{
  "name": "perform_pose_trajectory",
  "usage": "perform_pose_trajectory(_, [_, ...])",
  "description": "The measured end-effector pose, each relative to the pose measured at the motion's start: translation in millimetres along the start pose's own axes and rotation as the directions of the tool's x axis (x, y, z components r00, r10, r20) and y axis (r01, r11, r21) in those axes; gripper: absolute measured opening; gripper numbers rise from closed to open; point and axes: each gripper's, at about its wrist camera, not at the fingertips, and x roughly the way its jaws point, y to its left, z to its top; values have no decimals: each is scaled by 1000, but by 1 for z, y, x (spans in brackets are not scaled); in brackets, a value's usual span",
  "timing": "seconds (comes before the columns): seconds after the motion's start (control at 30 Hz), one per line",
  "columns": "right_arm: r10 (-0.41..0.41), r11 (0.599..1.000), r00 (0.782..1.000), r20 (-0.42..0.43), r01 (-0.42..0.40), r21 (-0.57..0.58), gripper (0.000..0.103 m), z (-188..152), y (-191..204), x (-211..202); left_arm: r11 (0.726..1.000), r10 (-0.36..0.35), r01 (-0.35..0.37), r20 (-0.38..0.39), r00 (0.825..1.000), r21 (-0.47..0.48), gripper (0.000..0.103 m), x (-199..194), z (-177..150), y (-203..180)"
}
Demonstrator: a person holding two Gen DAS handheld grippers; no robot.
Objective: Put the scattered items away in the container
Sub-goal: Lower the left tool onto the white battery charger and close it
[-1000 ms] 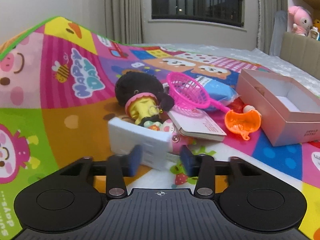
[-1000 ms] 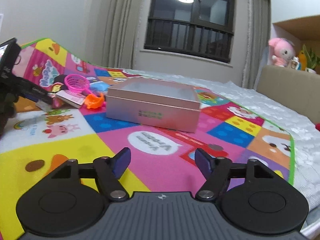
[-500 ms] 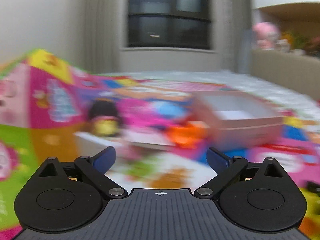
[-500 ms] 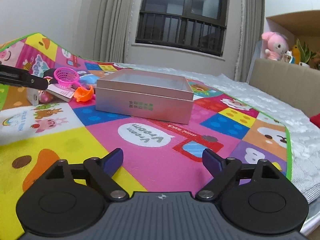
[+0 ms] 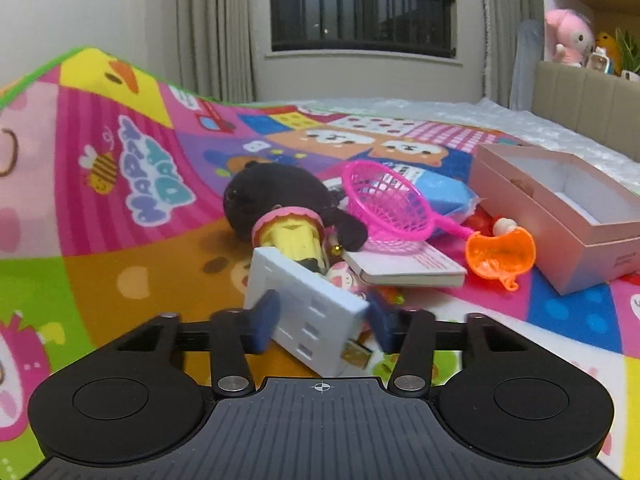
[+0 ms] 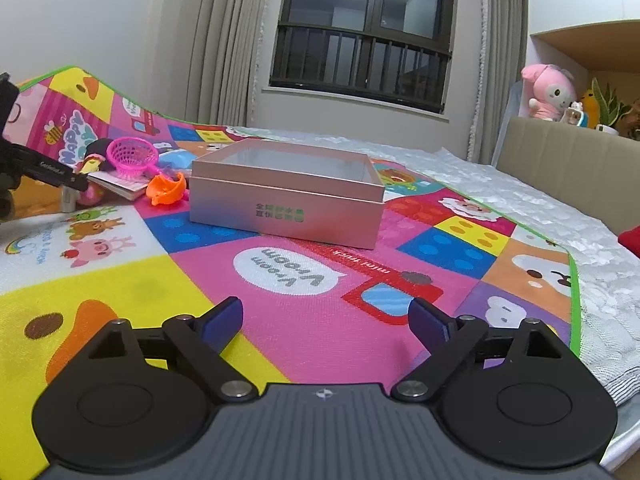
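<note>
My left gripper (image 5: 322, 320) is shut on a white power adapter (image 5: 308, 312), held tilted just above the mat. Behind it lie a black plush doll in a yellow dress (image 5: 288, 216), a pink toy net (image 5: 390, 204), a white booklet (image 5: 404, 266), a blue packet (image 5: 440, 196) and an orange toy (image 5: 500, 254). The open pink box (image 5: 560, 208) stands to the right. My right gripper (image 6: 326, 320) is open and empty, low over the mat, facing the box (image 6: 286, 200). The left gripper shows at the far left of the right wrist view (image 6: 40, 172).
A colourful play mat (image 6: 280, 300) covers the bed and curls up at the far left. A white bedspread (image 6: 540, 208) lies to the right. A beige headboard ledge (image 6: 572, 168) holds a pink plush toy (image 6: 550, 92). A window is behind.
The left gripper swung up and opened half a second ago, and is now back down, closed on the white adapter, which is lifted and tilted. The right gripper opened a little wider.
</note>
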Motion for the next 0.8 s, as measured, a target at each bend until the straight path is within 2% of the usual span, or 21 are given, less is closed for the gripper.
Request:
perform_pose_trajectory(0.13, [-3,1000,1000,2,3,8,90,3,-2,0,997,0,-3,35,999,79,42,-15,-8,-14])
perform_pose_trajectory(0.17, [-6,1000,1000,3,6,5,90,4,-1,1,997,-6,3,37,999,83,42,-17,-9,-14])
perform_pose_trajectory(0.2, [-7,1000,1000,2,7,2,90,5,0,1,997,-14,11,39,999,74,48,-18,-10,-12])
perform_pose_trajectory(0.23, [-5,1000,1000,0,5,0,91,5,1,2,999,-21,19,44,999,51,57,-17,-10,-7])
perform_pose_trajectory(0.27, [-1,1000,1000,-2,1,-2,91,6,3,3,999,-20,19,42,999,29,85,-16,-10,-2])
perform_pose_trajectory(0.3, [3,1000,1000,-3,-3,-5,91,6,5,3,1000,-22,22,38,999,0,101,-14,-9,2])
perform_pose_trajectory(0.43, [26,999,1000,-5,-26,-19,92,7,15,3,997,-40,42,36,999,-60,100,-7,-2,6])
perform_pose_trajectory(0.53, [89,996,996,6,-88,-29,91,23,26,5,995,7,-4,35,999,-103,100,1,1,3])
perform_pose_trajectory(0.6, [137,988,990,42,-134,-72,80,43,39,7,991,43,-38,32,999,-126,100,2,-1,2])
perform_pose_trajectory(0.67, [186,972,981,55,-176,-157,51,65,61,15,986,91,-83,47,995,-144,100,-3,-4,4])
perform_pose_trajectory(0.73, [236,943,971,27,-222,-247,45,85,92,32,984,109,-98,62,992,-152,100,-9,-4,8])
perform_pose_trajectory(0.8, [259,908,966,-3,-245,-340,45,94,126,53,986,90,-79,74,993,-144,100,-15,-3,11])
